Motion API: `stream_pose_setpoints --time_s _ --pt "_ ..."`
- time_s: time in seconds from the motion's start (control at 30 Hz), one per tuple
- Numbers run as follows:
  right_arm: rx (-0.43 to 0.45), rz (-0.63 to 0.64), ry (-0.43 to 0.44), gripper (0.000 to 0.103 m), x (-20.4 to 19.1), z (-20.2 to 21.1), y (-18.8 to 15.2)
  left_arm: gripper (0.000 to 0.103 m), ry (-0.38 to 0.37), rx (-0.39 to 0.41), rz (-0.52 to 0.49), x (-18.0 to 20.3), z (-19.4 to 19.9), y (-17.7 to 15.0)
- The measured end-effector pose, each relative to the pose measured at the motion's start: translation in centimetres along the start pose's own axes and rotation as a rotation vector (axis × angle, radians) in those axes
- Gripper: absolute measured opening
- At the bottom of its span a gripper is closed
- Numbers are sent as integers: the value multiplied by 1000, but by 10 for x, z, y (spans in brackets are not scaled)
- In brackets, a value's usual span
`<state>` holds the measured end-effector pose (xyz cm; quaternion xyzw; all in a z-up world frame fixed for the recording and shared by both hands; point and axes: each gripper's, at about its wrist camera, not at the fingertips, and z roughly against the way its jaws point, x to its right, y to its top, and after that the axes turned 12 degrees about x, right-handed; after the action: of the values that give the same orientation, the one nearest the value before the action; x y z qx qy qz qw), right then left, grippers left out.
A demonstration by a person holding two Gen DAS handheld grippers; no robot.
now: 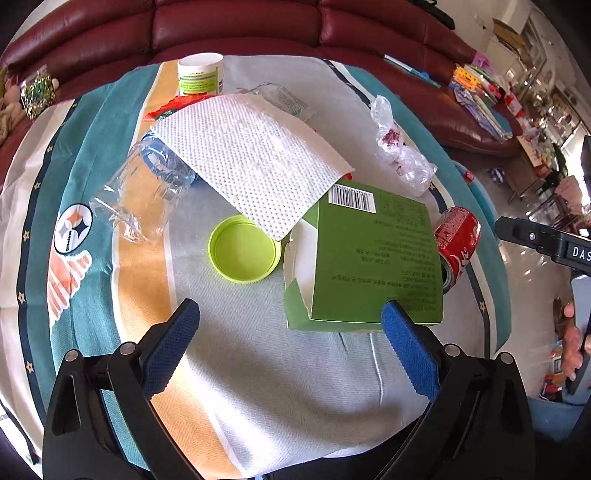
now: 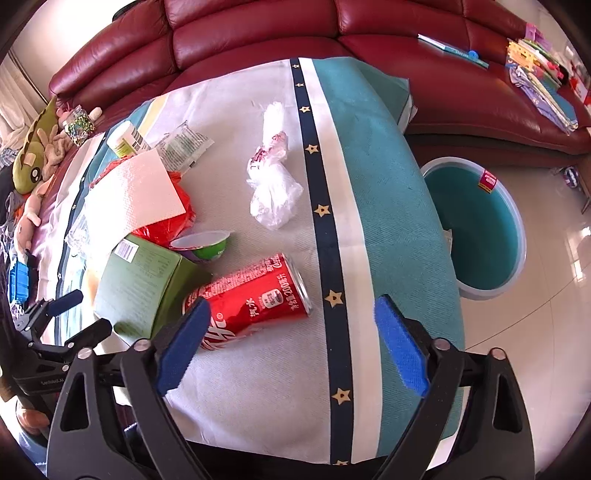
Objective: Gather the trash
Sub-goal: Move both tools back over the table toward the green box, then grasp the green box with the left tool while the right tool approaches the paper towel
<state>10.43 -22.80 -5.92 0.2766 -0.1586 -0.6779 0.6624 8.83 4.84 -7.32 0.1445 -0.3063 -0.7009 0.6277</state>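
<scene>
Trash lies on a cloth-covered table [image 1: 258, 350]. A green carton [image 1: 373, 258] lies in front of my open, empty left gripper [image 1: 291, 314]; its right fingertip is near the carton's front edge. A green lid [image 1: 243, 249], a white paper towel [image 1: 251, 155], a crushed clear bottle [image 1: 147, 181] and a crumpled plastic bag [image 1: 399, 147] lie beyond. A red soda can [image 2: 255, 299] lies on its side just ahead of my open, empty right gripper [image 2: 291, 314]; it also shows in the left wrist view [image 1: 456, 240]. A teal bin [image 2: 480, 229] stands on the floor right of the table.
A white jar [image 1: 201, 74] and a red wrapper [image 2: 166, 221] sit further back, with a small green cup [image 2: 203, 245] by the carton [image 2: 144, 280]. A red leather sofa [image 2: 332, 33] curves behind the table. Plush toys [image 2: 33, 155] lie at left.
</scene>
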Motion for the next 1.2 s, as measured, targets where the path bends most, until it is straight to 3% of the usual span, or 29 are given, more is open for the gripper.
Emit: stream_pose_setpoints --time_s 0.1,0.17,0.33,0.57,0.73,0.97,1.2 --pt "-18 3 23 61 -8 -3 1 99 -22 19 -5 -2 1 -1" --pt "-29 22 38 53 -17 -6 1 93 -23 38 -15 -1 2 -2" --pt "-52 76 86 24 -41 -8 0 77 -152 27 14 0 1 -5" --pt "-99 133 159 24 -78 -19 2 64 -277 -7 10 8 -3 -12" --pt "-154 179 183 24 -100 -33 -2 62 -302 -50 -24 16 -10 -25" --pt "-172 205 184 24 -113 -40 2 61 -233 -31 -43 10 -13 -24" --pt "-163 144 152 27 -89 -38 15 65 -258 -33 -127 24 -22 -16"
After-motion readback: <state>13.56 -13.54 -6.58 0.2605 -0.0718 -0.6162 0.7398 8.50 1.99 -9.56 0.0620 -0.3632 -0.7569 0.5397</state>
